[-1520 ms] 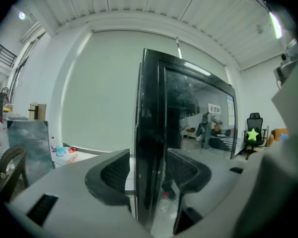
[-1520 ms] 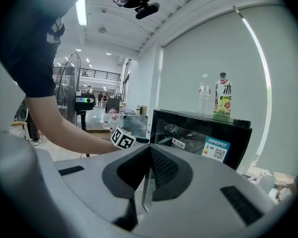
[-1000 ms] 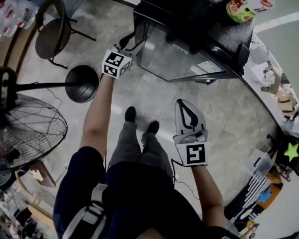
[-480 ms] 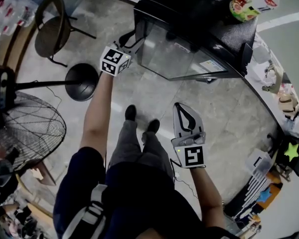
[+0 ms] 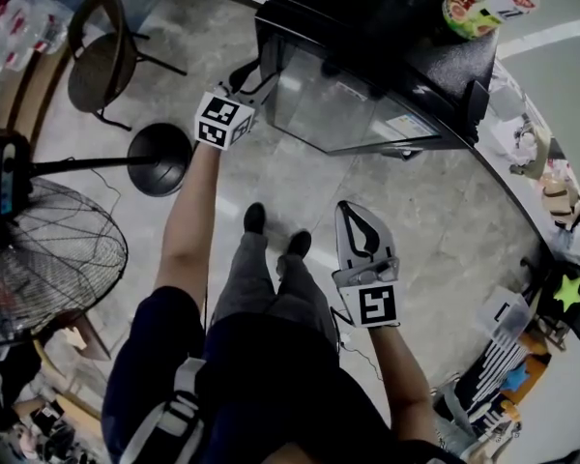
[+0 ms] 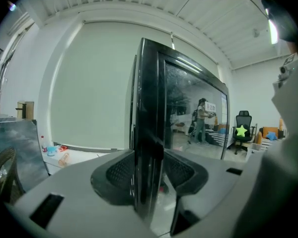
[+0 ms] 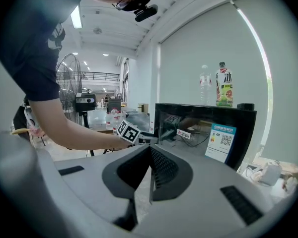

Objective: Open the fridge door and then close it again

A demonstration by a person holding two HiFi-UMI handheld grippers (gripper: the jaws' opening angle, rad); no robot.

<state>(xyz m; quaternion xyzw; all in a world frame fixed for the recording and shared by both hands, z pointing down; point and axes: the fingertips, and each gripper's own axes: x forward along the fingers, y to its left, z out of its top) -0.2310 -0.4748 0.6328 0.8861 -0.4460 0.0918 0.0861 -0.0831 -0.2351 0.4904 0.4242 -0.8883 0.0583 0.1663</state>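
The black fridge point(image 5: 387, 17) stands on the floor before the person, its glass fridge door point(image 5: 338, 104) facing them. The left hand-held gripper point(image 5: 256, 77) has just been closing and clamps the door's edge. The right hand-held gripper point(image 5: 356, 216) hangs clenched and empty, well apart.

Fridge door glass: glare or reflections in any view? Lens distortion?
Head view: pale sheen across the fridge door glass. Left gripper view: the glass carries reflections, and the door's near edge is soft. Right gripper view: strong fisheye, dark corners, bright wall behind.

The left tongs point(image 6: 150, 175) have just closed on the fridge door point(image 6: 148, 98).
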